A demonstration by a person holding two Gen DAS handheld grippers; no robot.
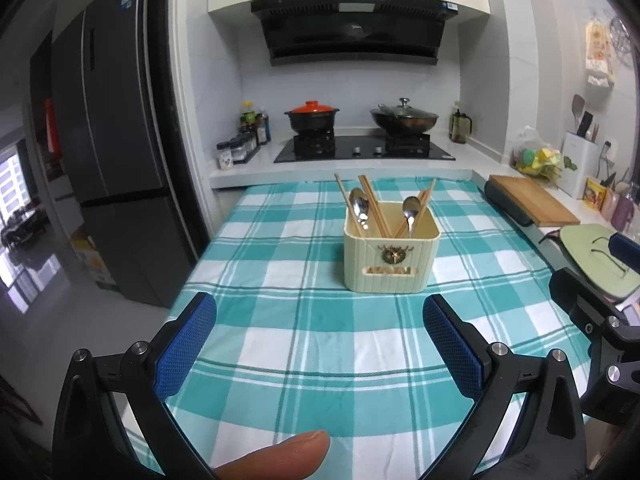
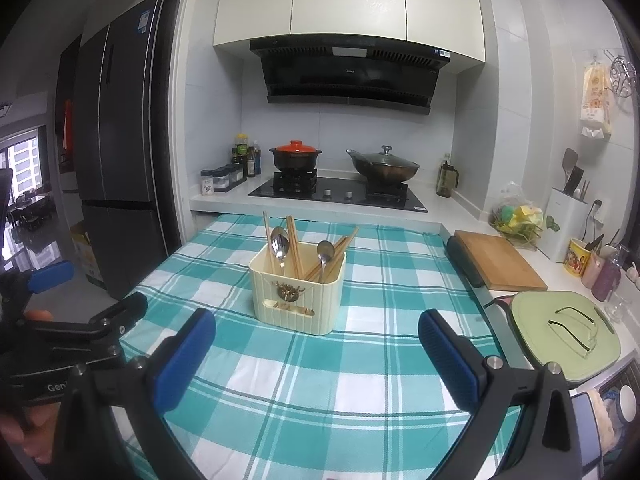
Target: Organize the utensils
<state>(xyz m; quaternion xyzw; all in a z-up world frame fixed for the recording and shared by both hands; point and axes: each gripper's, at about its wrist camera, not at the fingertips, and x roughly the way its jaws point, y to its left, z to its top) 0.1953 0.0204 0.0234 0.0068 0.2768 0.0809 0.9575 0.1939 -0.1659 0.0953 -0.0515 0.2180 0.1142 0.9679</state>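
My left tongs [image 1: 320, 340] gaping, empty; right tongs [image 2: 316, 352] same. Cream holder [image 1: 390, 254] upright on checked counter [image 1: 280, 360], spoons [image 1: 359, 204], chopsticks [image 1: 374, 210] inside.

A teal and white checked tablecloth [image 2: 304, 380] covers the table; behind it a black hob [image 2: 340, 196] carries a dark pot with an orange lid [image 2: 295, 156] on the left and a wok with a glass lid [image 2: 385, 166] on the right; a black range hood [image 2: 348, 76] hangs above; seasoning bottles [image 2: 240, 164] stand left of the hob; a wooden cutting board [image 2: 498, 260] and a green board [image 2: 560, 332] lie to the right; a dark fridge [image 2: 120, 140] stands left.
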